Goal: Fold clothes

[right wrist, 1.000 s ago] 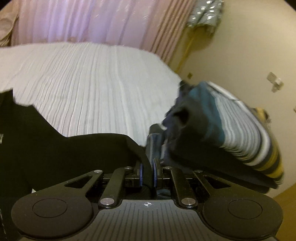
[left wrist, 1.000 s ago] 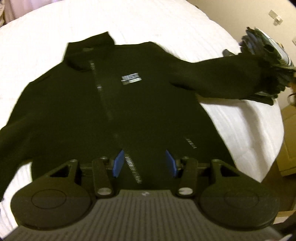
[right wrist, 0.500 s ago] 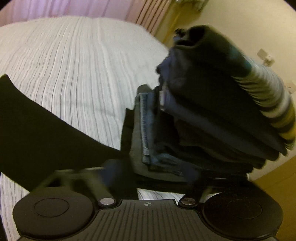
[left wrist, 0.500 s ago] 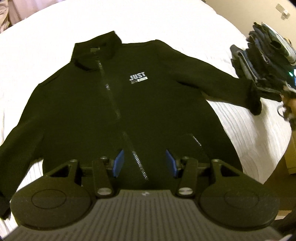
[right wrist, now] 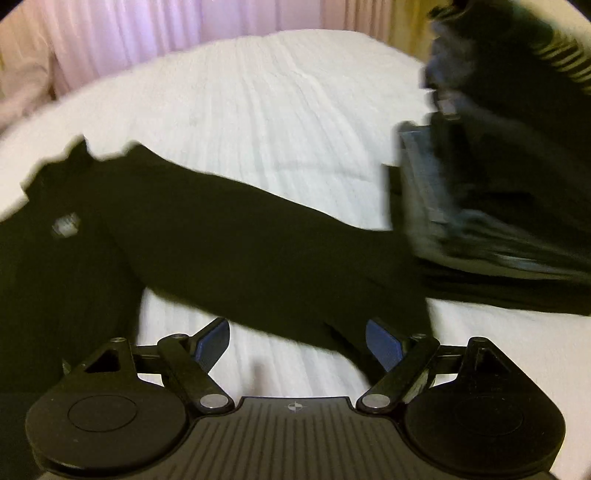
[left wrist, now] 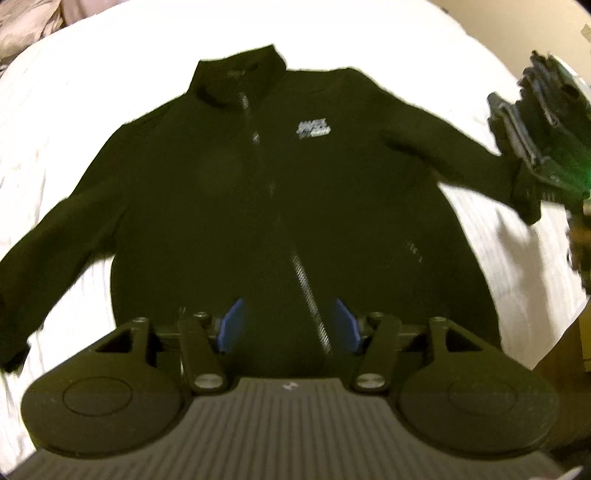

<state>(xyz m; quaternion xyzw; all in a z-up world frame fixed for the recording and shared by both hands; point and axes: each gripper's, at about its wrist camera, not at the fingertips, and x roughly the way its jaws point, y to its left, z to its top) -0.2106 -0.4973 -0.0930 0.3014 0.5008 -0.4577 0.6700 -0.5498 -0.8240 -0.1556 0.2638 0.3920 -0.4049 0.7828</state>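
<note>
White bed [right wrist: 295, 110] — pink curtains [right wrist: 147, 33] behind.

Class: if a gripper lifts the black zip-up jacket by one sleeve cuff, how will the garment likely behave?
The black zip-up jacket lies limp and flat on the white bedspread, so it would probably drape and sag. The body should drag behind the sleeve. The metal zipper may stiffen the front slightly.

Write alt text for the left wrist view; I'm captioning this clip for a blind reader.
A black zip-up jacket lies spread flat, front up, on a white bedspread, both sleeves stretched outward. The left tool sits open over the jacket's hem, holding nothing. A stack of folded clothes sits by the far sleeve's cuff at the right edge.
</note>
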